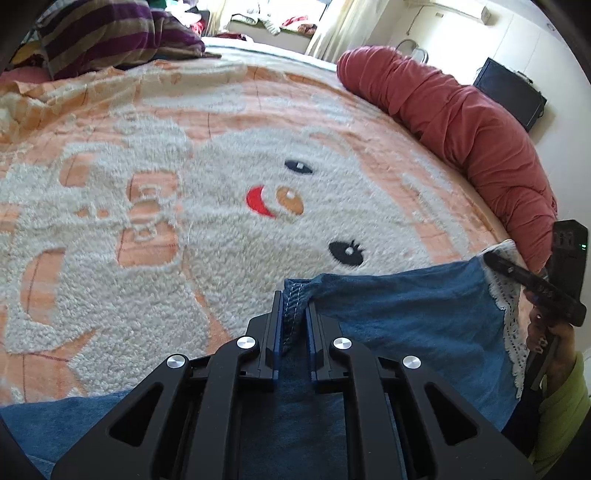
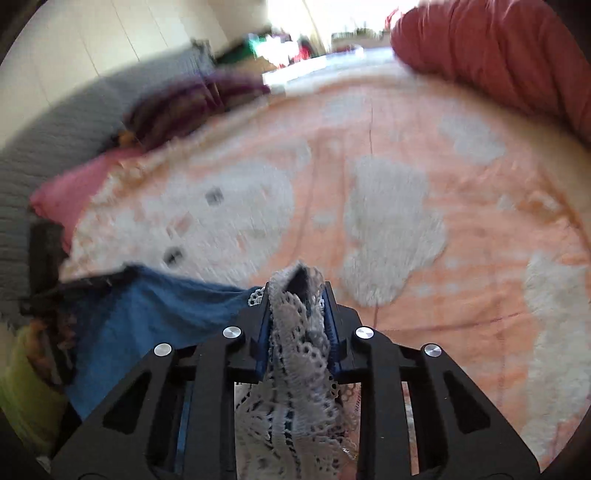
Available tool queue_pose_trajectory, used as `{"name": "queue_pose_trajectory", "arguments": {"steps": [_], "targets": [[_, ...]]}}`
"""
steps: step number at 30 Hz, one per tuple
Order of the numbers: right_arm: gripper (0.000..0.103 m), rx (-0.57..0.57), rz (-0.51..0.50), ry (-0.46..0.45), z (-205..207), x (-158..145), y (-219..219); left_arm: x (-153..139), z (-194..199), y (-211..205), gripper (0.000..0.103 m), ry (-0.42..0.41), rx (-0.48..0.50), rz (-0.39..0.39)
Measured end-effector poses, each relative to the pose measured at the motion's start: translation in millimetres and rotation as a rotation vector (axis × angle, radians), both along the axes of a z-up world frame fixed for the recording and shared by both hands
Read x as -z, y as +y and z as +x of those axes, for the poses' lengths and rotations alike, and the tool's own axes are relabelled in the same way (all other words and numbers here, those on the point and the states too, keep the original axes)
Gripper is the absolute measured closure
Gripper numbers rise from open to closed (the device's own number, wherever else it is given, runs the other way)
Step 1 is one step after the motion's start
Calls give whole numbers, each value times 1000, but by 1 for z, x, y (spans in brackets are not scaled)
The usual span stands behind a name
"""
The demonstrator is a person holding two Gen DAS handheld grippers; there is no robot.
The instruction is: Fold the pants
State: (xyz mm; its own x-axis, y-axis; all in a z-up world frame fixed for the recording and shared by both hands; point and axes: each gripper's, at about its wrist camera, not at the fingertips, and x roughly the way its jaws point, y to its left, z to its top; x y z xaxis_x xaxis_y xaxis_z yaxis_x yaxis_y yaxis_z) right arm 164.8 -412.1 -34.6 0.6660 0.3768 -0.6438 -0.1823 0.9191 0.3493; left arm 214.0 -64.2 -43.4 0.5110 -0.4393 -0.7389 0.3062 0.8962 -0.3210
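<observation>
A: What is the left tool (image 1: 293, 317) doing?

B: Its two black fingers with blue pads are clamped on a stitched edge of the blue denim pants with a white lace trim (image 1: 399, 325). The seam stands up between the pads, and the denim runs back under the tool toward the bottom of the left wrist view.

A: And the right tool (image 2: 297, 306)?

B: It is closed on the white lace trim (image 2: 295, 354) of the same pants. The lace is bunched between the pads, pokes out past the fingertips and hangs down below them. This view is blurred, so fine detail is hard to read.

A: Where do the pants lie?

B: Stretched between the two tools, over the near edge of the bed. In the left wrist view the denim spreads to the right, ending in the lace border near the other black tool (image 1: 535, 288), held by a hand (image 1: 554, 339) with a yellow-green sleeve. In the right wrist view the blue cloth (image 2: 166, 314) runs off to the left.

A: What is under them?

B: A fluffy orange and white blanket with a cartoon bear face (image 1: 221, 184), covering the bed. I cannot tell whether the held edges touch it.

A: Anything else around?

B: A long rolled red quilt (image 1: 461, 129) lies along the right edge of the bed, and a purple striped blanket (image 1: 110, 33) is heaped at the far left. A pink pillow (image 2: 70, 192) shows in the right wrist view at the left side of the bed.
</observation>
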Motion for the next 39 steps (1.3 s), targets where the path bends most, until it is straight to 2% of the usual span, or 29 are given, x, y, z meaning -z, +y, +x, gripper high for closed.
{"name": "queue_pose_trajectory", "arguments": {"steps": [3, 6, 10, 13, 14, 17, 18, 20, 22, 24, 25, 27, 32, 34, 37, 39], "targets": [[87, 33, -61, -62, -2, -12, 0, -6, -2, -1, 94, -29, -5, 1], [87, 47, -106, 5, 13, 1, 2, -1, 0, -2, 94, -18, -13, 19], [85, 39, -256, 67, 24, 19, 14, 12, 3, -5, 91, 11, -23, 40], [72, 52, -306, 62, 23, 23, 16, 14, 6, -1, 87, 18, -31, 25], [63, 63, -304, 62, 23, 24, 15, 14, 6, 1, 85, 22, -33, 12], [54, 117, -251, 29, 16, 18, 1, 14, 8, 8, 82, 34, -40, -27], [52, 143, -223, 0, 10, 12, -6, 12, 7, 10, 79, 31, -52, -27], [48, 179, -171, -45, -2, 2, -18, 5, 4, 12, 60, 13, -73, -5], [45, 216, -136, -103, -19, -12, -28, -5, 0, 18, 56, -5, -84, -9], [37, 239, -131, -141, -35, -25, -29, -14, -6, 28, 51, -15, -101, -15], [30, 238, -128, -161, -48, -32, -27, -20, -11, 33, 49, -25, -114, -8], [27, 211, -129, -177, -67, -42, -18, -34, -25, 43, 45, -54, -134, 16], [27, 68, -255, -116, -104, -41, 31, -56, -75, 58, 30, -127, -171, 61], [27, 13, -286, -96, -114, -39, 49, -54, -103, 59, 30, -150, -178, 97], [21, -102, -311, -84, -122, -35, 81, -47, -130, 57, 30, -149, -189, 110], [20, -152, -330, -74, -123, -29, 99, -42, -138, 53, 30, -156, -189, 162]]}}
